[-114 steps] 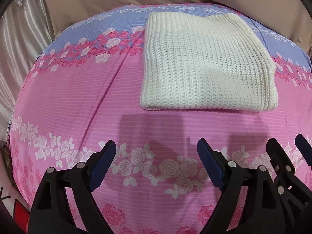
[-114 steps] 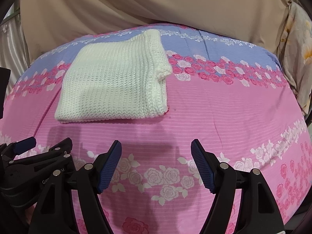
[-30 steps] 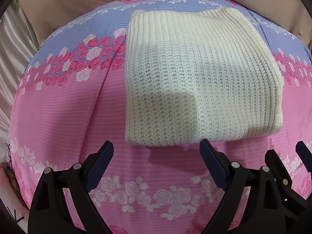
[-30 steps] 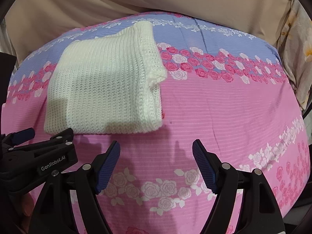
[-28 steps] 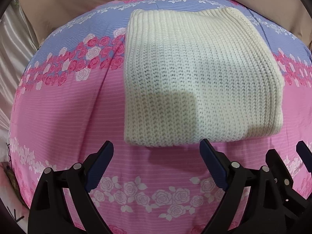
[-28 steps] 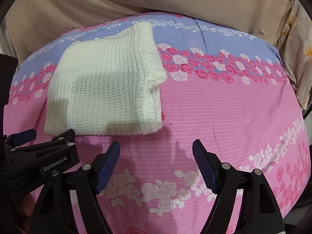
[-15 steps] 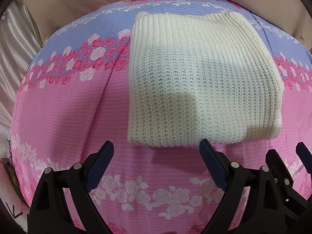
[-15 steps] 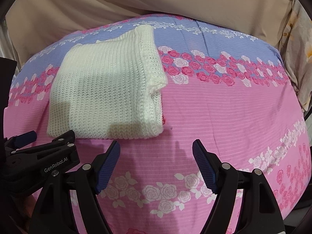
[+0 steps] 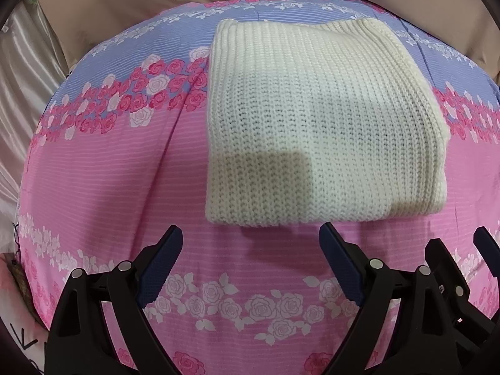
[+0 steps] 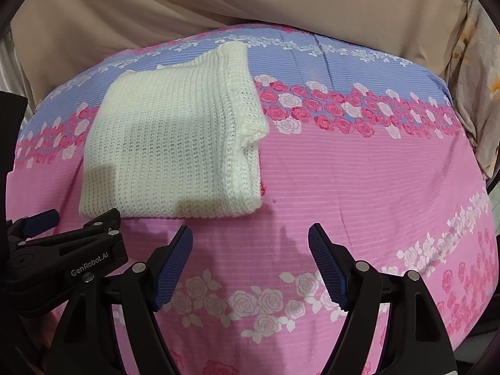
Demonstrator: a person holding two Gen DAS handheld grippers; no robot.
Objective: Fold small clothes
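Cream knit garment (image 9: 315,131), chunky rib, lies folded into a rough rectangle on the bed sheet (image 9: 103,168), pink w/ rose bands and a lilac-blue stripe at the far end. Garment straddles the pink/blue boundary; far edge on blue, near edge on plain pink. Layers stacked: in the right wrist view the right-hand side of the fold shows a thick doubled edge w/ one corner flaring out toward the roses. A small red spot sits on the sheet touching the fold's near right corner; can't tell what it is. Left gripper (image 9: 250,250) hangs above the sheet just short of the garment's near edge, fingers spread wide, nothing between them, blue pads (image 9: 159,265) clear of the knit. Its shadow falls on the near left part of the garment. Right gripper (image 10: 250,250) likewise spread wide and empty, over bare pink sheet, near the garment's near right corner but not touching. The two grippers are side by side: left one's black body, marked GenRobot.AI, shows at the lower left of the right wrist view; right one's fingers show at the lower right of the left wrist view. Beige cloth backdrop (image 10: 250,3) behind the bed; pale satin curtain (image 9: 22,72) at left; floral fabric (image 10: 481,72) at far right.
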